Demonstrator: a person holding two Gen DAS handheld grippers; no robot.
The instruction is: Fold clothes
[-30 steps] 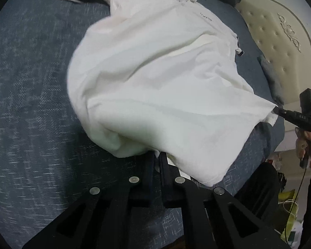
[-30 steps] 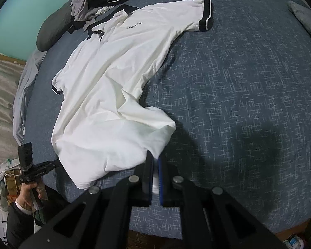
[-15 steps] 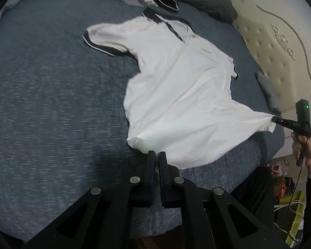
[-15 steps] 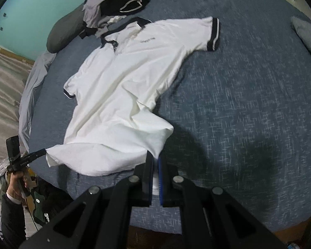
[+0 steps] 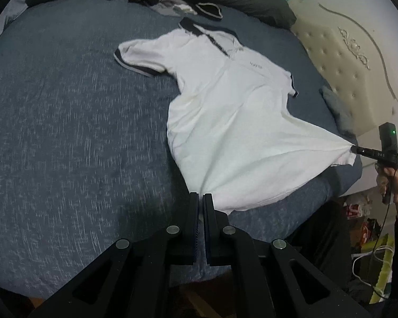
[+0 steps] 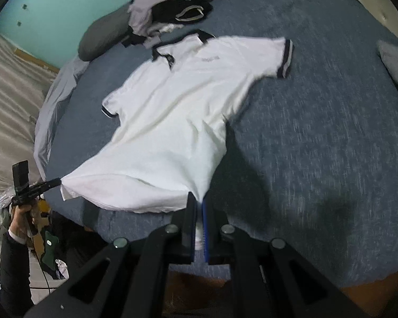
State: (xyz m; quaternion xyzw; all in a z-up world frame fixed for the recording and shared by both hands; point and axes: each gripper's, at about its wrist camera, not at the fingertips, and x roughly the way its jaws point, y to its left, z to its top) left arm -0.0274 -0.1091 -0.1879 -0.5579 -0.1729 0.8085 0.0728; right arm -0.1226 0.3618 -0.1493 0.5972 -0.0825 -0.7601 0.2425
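I have the white shirt (image 5: 233,122) spread over the bed (image 5: 66,132), centre of both frames, collar at the top. My left gripper (image 5: 201,198) and right gripper (image 6: 199,204) are each clamped on a hem corner at bottom centre. To fold cleanly I'd keep the hem taut and level, carrying both corners evenly toward the collar.

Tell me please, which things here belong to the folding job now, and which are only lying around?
In the job: white polo shirt; left gripper and right gripper, each shut on a hem corner.

Lying about: pile of grey and black clothes; dark pillow; grey cloth.
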